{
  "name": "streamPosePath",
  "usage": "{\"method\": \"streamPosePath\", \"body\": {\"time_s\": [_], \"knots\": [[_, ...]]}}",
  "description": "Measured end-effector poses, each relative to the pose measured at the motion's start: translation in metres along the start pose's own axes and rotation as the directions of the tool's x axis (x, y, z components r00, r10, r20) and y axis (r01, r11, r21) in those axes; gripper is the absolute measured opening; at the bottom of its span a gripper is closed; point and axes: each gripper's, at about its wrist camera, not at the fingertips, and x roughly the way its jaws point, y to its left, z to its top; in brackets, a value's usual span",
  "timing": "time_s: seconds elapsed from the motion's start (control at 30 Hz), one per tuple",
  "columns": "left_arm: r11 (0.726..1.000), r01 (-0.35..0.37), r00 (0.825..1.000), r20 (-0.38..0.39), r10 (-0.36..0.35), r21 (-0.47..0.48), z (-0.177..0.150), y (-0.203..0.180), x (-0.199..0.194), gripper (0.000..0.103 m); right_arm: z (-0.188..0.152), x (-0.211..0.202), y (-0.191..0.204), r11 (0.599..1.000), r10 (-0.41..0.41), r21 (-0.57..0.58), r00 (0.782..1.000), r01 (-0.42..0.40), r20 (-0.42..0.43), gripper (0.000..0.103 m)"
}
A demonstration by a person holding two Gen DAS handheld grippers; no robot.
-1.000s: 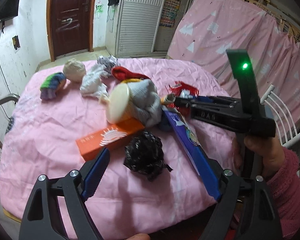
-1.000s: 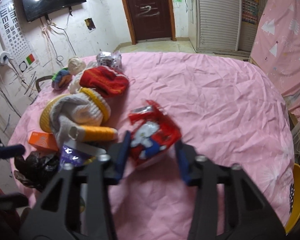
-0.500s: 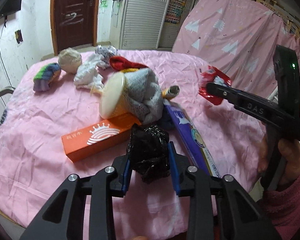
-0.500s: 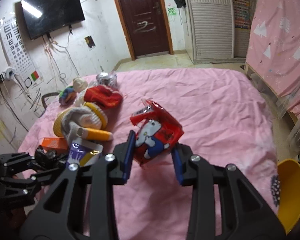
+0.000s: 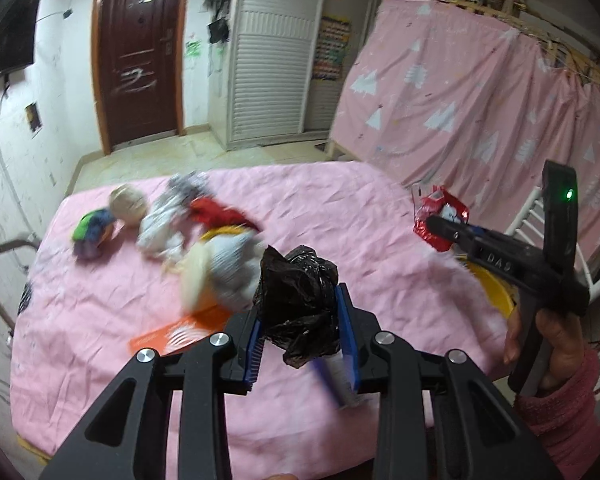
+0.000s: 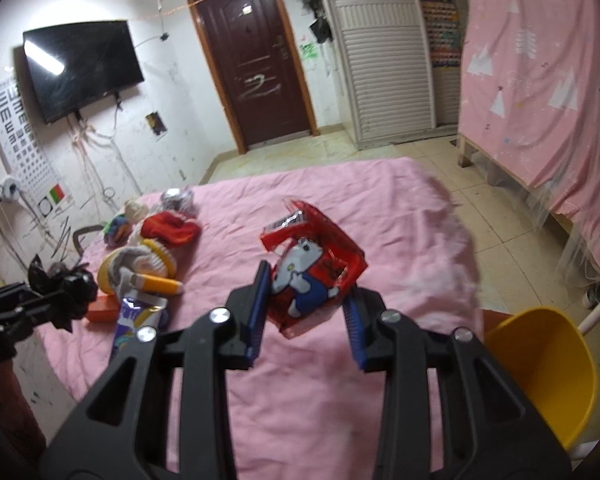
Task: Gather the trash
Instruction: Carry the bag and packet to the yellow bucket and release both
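Observation:
My left gripper (image 5: 302, 336) is shut on a crumpled black plastic bag (image 5: 296, 304) and holds it above the pink table (image 5: 100, 300). It also shows at the left of the right wrist view (image 6: 66, 294). My right gripper (image 6: 308, 320) is shut on a red snack wrapper (image 6: 312, 276) with a cartoon cat, lifted above the table near its right edge. The wrapper also shows in the left wrist view (image 5: 438, 216). A yellow bin (image 6: 540, 368) stands on the floor to the right of the table.
On the table lie an orange box (image 5: 172, 332), a purple-blue wrapper (image 6: 134, 316), a grey-white knit hat (image 5: 224, 264), a red cloth (image 5: 220, 212), white crumpled paper (image 5: 160, 224), a beige ball (image 5: 128, 204) and a multicoloured ball (image 5: 92, 230).
Both grippers rose from the table with their loads. The right gripper carried the red wrapper toward the right edge, near the yellow bin. The left gripper lifted the black bag.

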Motion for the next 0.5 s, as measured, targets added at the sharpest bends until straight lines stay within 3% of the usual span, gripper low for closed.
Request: {"method": "streamPosePath", "body": {"time_s": [0.23, 0.5], "knots": [[0.992, 0.077, 0.997, 0.005, -0.078, 0.102, 0.022, -0.064, 0.017, 0.023, -0.006, -0.029, -0.051, 0.995, -0.079, 0.059, 0.996, 0.077, 0.031, 0.033], [0.962, 0.150, 0.989, -0.027, -0.148, 0.227, 0.033, -0.142, 0.040, 0.023, -0.025, -0.064, -0.124, 0.970, -0.208, 0.137, 0.978, 0.202, 0.028, 0.033]]}}
